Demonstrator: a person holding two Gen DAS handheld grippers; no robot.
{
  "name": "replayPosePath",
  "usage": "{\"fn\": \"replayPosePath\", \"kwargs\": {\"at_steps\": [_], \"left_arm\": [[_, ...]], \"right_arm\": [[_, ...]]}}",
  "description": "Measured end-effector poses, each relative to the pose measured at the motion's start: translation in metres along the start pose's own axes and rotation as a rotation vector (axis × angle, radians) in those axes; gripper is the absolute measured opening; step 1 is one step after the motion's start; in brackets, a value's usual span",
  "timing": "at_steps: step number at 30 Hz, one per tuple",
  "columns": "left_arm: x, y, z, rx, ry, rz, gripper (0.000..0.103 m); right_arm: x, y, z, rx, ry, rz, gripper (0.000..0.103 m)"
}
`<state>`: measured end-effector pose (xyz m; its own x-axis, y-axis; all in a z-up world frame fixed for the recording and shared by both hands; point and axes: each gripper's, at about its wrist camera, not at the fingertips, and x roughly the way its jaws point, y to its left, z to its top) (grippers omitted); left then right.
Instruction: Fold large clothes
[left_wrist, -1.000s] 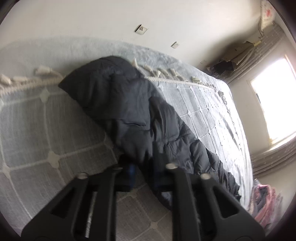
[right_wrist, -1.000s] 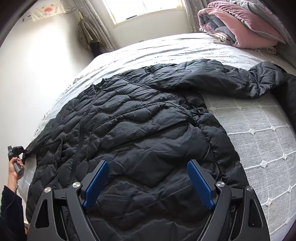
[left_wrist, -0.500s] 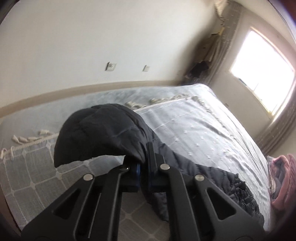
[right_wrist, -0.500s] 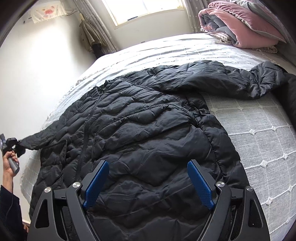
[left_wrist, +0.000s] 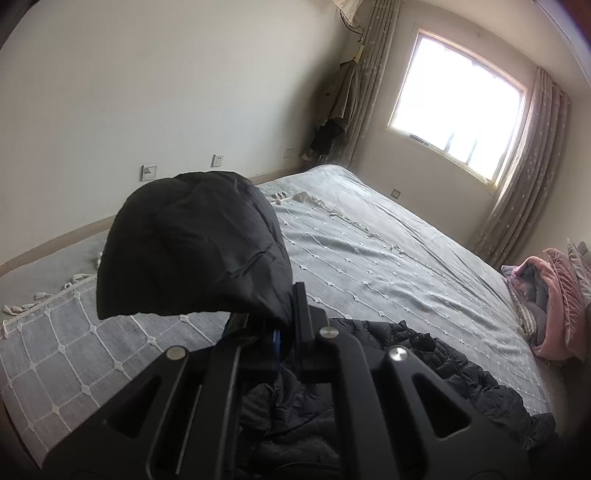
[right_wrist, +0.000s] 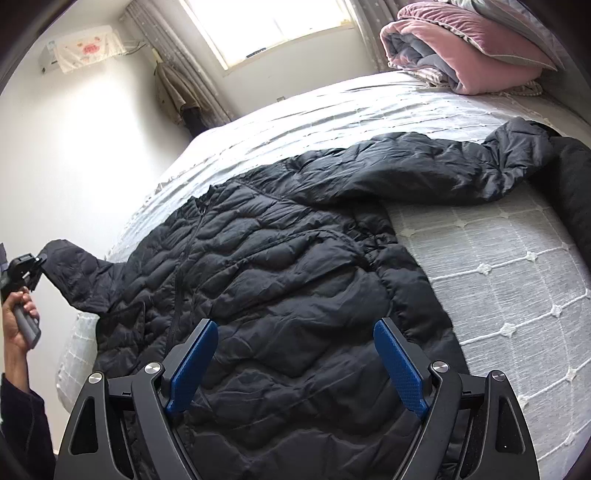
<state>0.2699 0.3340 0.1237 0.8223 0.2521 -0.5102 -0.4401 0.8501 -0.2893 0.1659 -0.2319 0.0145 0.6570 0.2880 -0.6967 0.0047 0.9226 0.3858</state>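
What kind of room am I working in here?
Most likely a bedroom: a wide bed with a grey cover, folded quilts stacked at its end, and a curtained window.

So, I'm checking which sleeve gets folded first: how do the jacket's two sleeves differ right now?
The left sleeve is lifted off the bed, its cuff pinched in the shut left gripper. The right sleeve lies flat on the bed, stretched outward, with nothing gripping it; the right gripper hovers open over the jacket's body. Both sleeves are black, quilted and unfolded.
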Motion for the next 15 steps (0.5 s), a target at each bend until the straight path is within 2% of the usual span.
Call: {"fn": "replayPosePath", "kwargs": {"at_steps": [9, 15], "left_arm": [[0.008, -0.019, -0.014, -0.009, 0.049, -0.029, 0.006], [0.013, -0.079, -0.033, 0.06, 0.08, -0.097, 0.006]], "right_arm": [[-0.005, -0.012, 0.003, 0.032, 0.004, 0.015, 0.088], [-0.001, -0.008, 0.001, 0.025, 0.019, 0.02, 0.088]]}}
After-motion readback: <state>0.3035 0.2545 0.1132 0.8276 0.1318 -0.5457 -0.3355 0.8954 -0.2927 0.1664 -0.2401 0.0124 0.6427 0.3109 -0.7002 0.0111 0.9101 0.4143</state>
